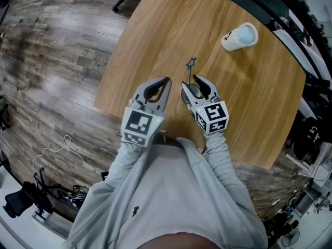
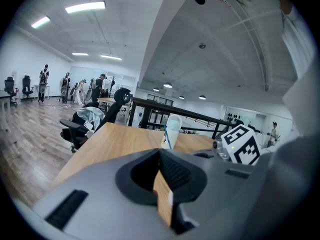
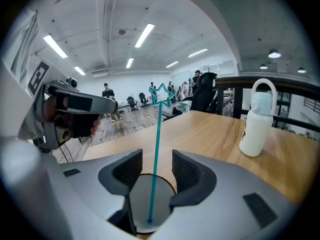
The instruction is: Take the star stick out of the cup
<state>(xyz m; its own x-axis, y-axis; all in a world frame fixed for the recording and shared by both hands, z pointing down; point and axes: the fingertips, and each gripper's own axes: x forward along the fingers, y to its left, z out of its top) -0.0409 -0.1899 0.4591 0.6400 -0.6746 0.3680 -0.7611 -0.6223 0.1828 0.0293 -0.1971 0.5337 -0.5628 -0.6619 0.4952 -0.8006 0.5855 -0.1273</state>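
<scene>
In the head view, a wooden table (image 1: pixel 155 25) stands on a plank floor (image 1: pixel 52 61), and both grippers are held over its near part by grey-sleeved arms. The left gripper (image 1: pixel 165 82) has its jaws together, with nothing between them. Just beside it, the right gripper (image 1: pixel 189 84) has its jaws around a small cup (image 1: pixel 190 93), and the star stick (image 1: pixel 191 63) rises from that cup with its blue star out beyond the jaw tips. A white bottle (image 1: pixel 239 37) lies well apart, toward the far right of the table. In the left gripper view, the two jaws meet in a closed line and hold nothing. Beyond them, across the tabletop, the thin teal stick shows in front of the white bottle, and the right gripper's marker cube (image 2: pixel 242 144) sits at the right. In the right gripper view, the jaws are closed round the cup, whose round rim sits in the hollow behind the ribbed pads. The star stick stands in the cup with its foot on the bottom and its shaft passing up through the gap between the pads, touching neither. The bottle stands upright to the right.
</scene>
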